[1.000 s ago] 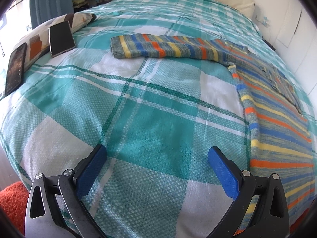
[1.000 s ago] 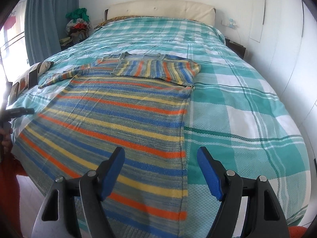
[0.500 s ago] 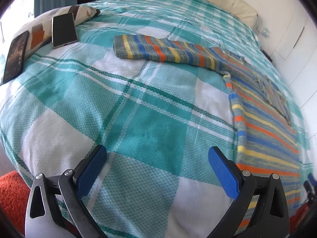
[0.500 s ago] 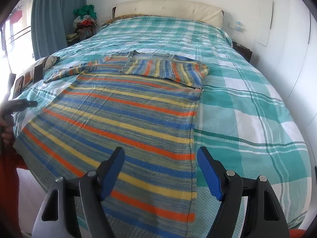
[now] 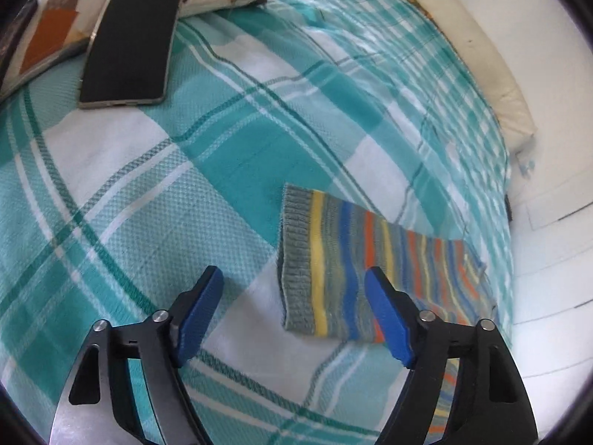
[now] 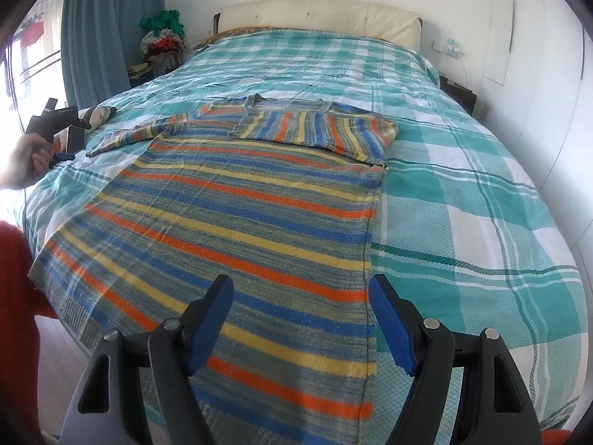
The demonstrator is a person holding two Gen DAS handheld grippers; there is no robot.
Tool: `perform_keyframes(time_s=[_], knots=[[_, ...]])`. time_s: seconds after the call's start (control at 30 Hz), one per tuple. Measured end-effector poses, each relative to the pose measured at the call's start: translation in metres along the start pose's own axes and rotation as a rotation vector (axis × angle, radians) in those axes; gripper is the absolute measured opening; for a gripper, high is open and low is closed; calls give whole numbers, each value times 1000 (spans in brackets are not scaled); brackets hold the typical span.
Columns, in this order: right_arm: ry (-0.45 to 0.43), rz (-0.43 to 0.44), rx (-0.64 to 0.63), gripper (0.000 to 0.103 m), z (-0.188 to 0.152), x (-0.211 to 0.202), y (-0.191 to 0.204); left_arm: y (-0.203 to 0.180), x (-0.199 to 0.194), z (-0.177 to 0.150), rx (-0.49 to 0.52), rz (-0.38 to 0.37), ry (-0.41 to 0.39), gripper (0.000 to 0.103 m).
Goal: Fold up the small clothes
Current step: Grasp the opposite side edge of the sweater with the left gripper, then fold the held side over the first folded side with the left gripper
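Now the left claw (image 5: 294, 296) comes in over the cuff of the outstretched sleeve (image 5: 355, 259) — the other sleeve is already folded across the chest.

One striped sweater (image 6: 237, 222) lies flat on the plaid bed (image 6: 463, 200), its hem at the near edge. The left claw's jaws are closing, with the grey ribbed cuff between them but nothing pinched yet; the right claw (image 6: 300, 319) hangs open and empty over the hem. A good grab would take the cuff edge alone, not the bedcover, then lay the sleeve flat across the body. Beyond it I count one phone (image 5: 129, 37) clearly, propped on one patterned cushion (image 5: 48, 33) — possibly a second at the frame edge.
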State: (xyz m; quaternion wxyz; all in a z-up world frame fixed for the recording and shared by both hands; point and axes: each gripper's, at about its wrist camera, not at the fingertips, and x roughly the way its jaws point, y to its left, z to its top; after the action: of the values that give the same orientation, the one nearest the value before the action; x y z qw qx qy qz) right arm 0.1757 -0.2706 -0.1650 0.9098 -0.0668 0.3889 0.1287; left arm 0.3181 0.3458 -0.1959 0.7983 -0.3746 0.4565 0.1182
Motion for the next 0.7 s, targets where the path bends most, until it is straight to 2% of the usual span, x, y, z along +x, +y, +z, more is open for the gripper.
perform_keyframes(time_s=[0.07, 0.1, 0.13, 0.17, 0.2, 0.3, 0.43, 0.57, 0.7], knots=[[7, 0, -2, 75, -1, 1, 1, -9, 11, 1, 47, 18, -7, 77], [10, 0, -5, 75, -2, 1, 1, -13, 11, 1, 66, 23, -21, 66], [12, 1, -9, 75, -2, 2, 2, -20, 13, 0, 91, 24, -30, 14], [13, 2, -13, 75, -2, 2, 3, -25, 15, 2, 106, 42, -12, 5], [11, 4, -16, 75, -2, 1, 3, -34, 14, 4, 127, 46, -5, 0], [-5, 16, -17, 75, -1, -2, 3, -95, -10, 4, 310, 37, -56, 0], [-21, 44, -3, 75, 1, -4, 1, -204, -47, -17, 540, -85, -89, 0], [-35, 65, 20, 75, 2, -8, -3, -306, -60, -62, 724, -215, -75, 0], [-48, 73, 49, 75, 2, -12, -9, -378, -34, -118, 814, -297, -13, 0]])
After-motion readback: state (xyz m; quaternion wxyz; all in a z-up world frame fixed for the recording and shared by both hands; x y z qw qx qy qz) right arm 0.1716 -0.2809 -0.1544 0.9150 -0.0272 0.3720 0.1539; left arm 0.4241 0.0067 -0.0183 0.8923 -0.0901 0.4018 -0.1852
